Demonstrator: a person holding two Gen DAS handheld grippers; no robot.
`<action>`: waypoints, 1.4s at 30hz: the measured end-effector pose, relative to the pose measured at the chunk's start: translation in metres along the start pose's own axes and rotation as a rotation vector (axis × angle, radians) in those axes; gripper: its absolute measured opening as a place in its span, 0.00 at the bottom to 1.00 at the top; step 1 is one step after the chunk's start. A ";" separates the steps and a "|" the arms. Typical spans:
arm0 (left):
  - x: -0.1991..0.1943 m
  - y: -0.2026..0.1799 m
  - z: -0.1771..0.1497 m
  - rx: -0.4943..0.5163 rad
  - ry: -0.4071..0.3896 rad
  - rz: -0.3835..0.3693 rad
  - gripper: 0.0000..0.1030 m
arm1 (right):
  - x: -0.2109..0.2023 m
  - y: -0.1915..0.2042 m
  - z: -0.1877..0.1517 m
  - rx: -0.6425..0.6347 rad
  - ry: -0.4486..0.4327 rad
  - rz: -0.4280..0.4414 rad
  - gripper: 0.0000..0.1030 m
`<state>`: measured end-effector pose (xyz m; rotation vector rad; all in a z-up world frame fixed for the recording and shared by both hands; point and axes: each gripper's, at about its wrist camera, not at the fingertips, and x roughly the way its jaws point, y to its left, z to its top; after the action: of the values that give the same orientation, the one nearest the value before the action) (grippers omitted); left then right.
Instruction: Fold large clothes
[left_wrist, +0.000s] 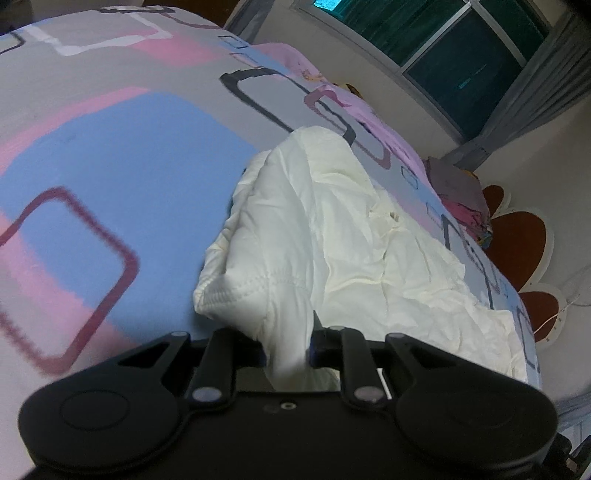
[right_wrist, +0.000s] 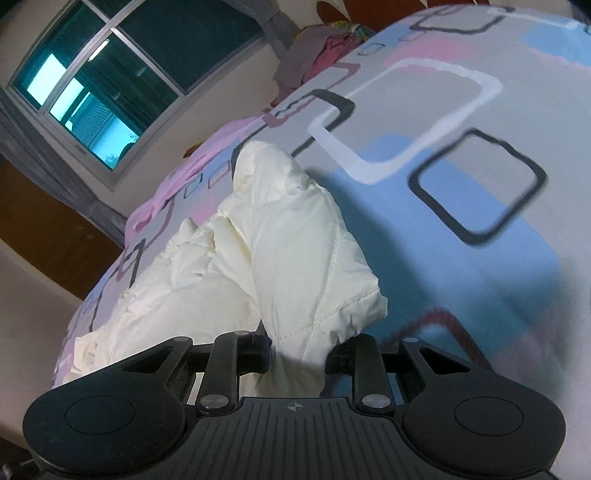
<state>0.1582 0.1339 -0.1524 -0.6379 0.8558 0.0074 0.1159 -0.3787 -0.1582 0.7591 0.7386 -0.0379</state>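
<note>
- Left black two-finger gripper: jaws clamped on a bunched fold of the cream-white quilted garment, fabric pinched between the pads.
- Right black two-finger gripper: jaws likewise clamped on a stitched edge of the same garment.
- Garment: one piece, crumpled, visible seam lines, lifted at both gripped ends; the rest trails on the bed.
- Bed cover: grey sheet printed with blue, pink and outlined squares, beneath the garment.
- One heap of grey and pink clothes at the bed's far edge.
- One dark window on the wall behind.
</note>
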 end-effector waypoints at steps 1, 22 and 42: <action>-0.003 0.001 -0.004 0.002 0.000 0.004 0.18 | -0.002 -0.003 -0.002 0.002 0.005 0.003 0.23; -0.029 -0.030 -0.028 0.310 -0.165 0.396 0.73 | -0.070 0.004 -0.009 -0.241 -0.183 -0.156 0.67; 0.009 -0.056 0.016 0.418 -0.196 0.398 0.77 | 0.037 0.178 -0.056 -0.696 -0.134 0.071 0.66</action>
<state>0.1900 0.0945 -0.1220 -0.0669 0.7520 0.2413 0.1615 -0.2030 -0.1000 0.1143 0.5423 0.2224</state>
